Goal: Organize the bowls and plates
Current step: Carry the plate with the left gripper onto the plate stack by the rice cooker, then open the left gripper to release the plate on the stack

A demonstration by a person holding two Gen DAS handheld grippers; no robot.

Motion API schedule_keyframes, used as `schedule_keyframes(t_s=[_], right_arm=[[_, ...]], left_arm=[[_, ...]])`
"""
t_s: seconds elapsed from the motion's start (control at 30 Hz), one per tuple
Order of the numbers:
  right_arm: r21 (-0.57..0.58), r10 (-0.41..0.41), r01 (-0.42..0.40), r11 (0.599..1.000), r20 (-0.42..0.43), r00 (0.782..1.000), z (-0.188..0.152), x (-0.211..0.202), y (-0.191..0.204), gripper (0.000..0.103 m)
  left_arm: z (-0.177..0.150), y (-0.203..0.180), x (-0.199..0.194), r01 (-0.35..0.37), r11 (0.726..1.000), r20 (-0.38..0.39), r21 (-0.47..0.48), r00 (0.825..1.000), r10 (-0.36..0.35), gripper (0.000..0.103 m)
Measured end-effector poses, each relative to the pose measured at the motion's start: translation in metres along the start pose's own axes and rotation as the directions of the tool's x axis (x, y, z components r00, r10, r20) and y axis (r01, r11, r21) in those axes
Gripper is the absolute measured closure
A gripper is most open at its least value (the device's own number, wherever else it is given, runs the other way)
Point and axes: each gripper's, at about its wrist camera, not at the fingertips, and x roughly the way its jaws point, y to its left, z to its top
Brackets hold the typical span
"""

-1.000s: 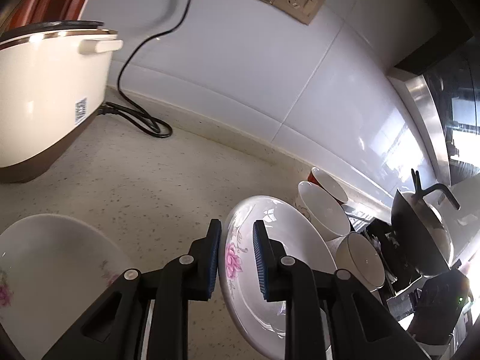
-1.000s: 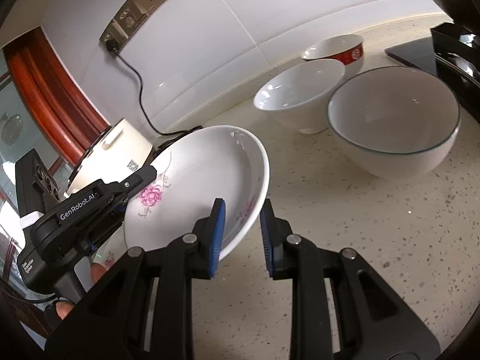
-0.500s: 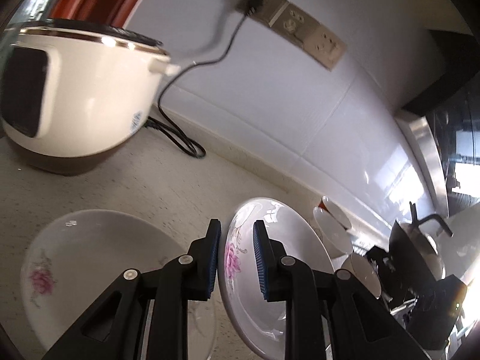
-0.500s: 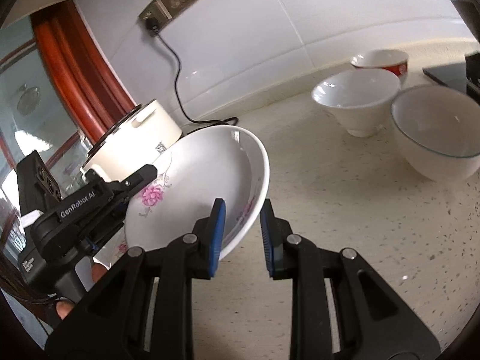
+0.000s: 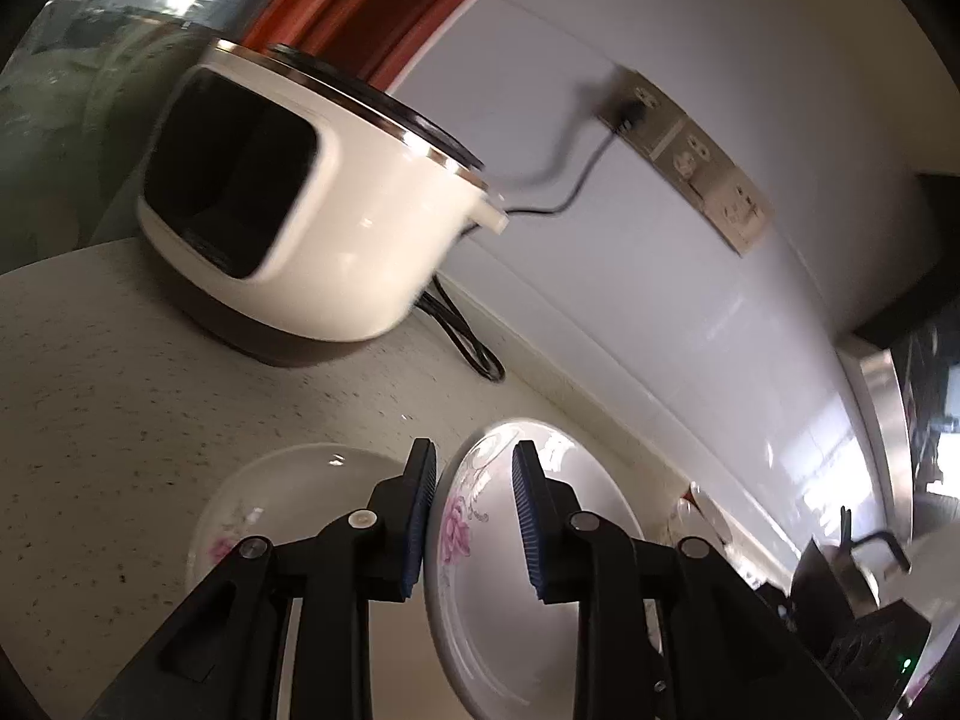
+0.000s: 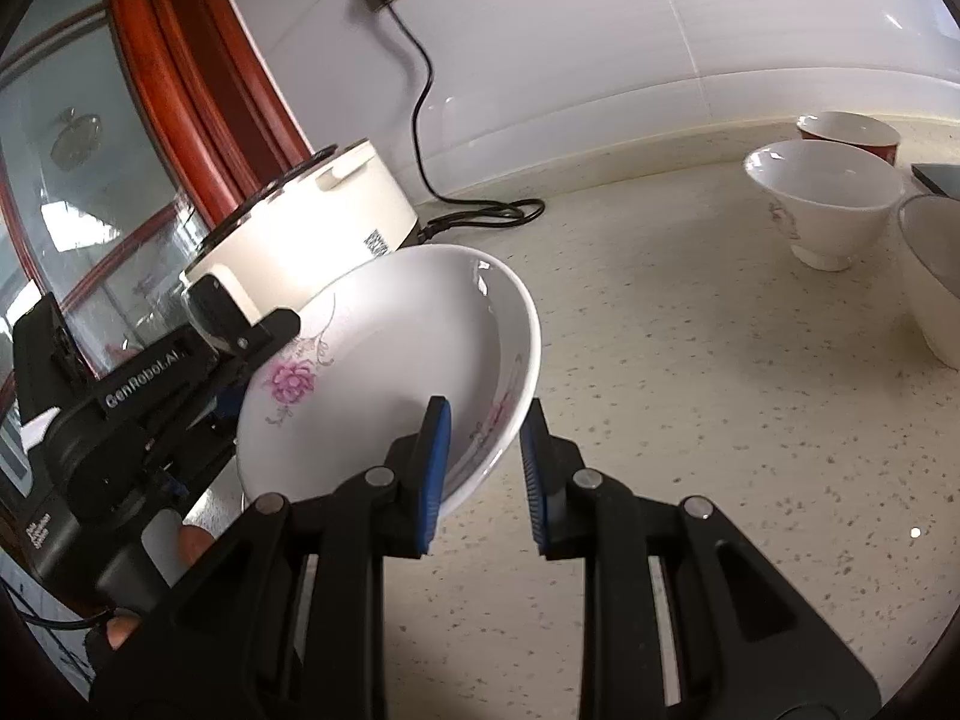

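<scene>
Plate [image 6: 384, 354] with pink flowers held tilted above the counter [image 6: 720, 420], left gripper [image 5: 471, 522] clamping its near rim, right gripper [image 6: 483, 468] grasping the opposite rim, second plate [image 5: 288, 498] lying flat just left of the left gripper, rice cooker [image 5: 312, 228] beyond, bowls [image 6: 822, 198] well off to the right.

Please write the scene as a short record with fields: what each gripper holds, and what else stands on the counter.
held item: white ceramic plate with pink flower print, tilted, lifted off the counter
left gripper: shut on plate rim
right gripper: shut on opposite rim
second flowered white plate: flat on speckled beige counter
cream rice cooker: by wall, plugged in
white bowls: far right
</scene>
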Motion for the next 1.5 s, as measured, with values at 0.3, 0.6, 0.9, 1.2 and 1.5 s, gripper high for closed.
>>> schedule_keyframes(t_s=[0.3, 0.6, 0.9, 1.2, 1.5], right_arm=[[-0.096, 0.034, -0.039, 0.995, -0.061, 0.998, -0.005, 0.019, 0.035, 0.076], [-0.123, 0.044, -0.059, 0.991, -0.122, 0.992, -0.010, 0.030, 0.044, 0.076], [-0.100, 0.086, -0.100, 0.990, -0.140, 0.986, -0.013, 0.030, 0.044, 0.073], [-0.149, 0.041, -0.058, 0.987, -0.115, 0.993, -0.017, 0.024, 0.055, 0.059], [-0.272, -0.103, 0.070, 0.960, -0.109, 0.989, -0.025, 0.022, 0.070, 0.045]], left_arm=[[0.006, 0.027, -0.019, -0.158, 0.981, 0.091, -0.116, 0.981, 0.169, 0.070], [0.010, 0.044, -0.017, -0.249, 0.951, 0.070, -0.184, 0.962, 0.266, 0.069], [0.008, 0.044, -0.011, -0.301, 0.939, 0.059, -0.164, 0.948, 0.314, 0.061], [0.005, 0.030, -0.016, -0.311, 0.945, 0.113, -0.098, 0.940, 0.321, 0.061], [0.007, 0.040, -0.022, -0.309, 0.939, 0.117, -0.153, 0.937, 0.328, 0.058]])
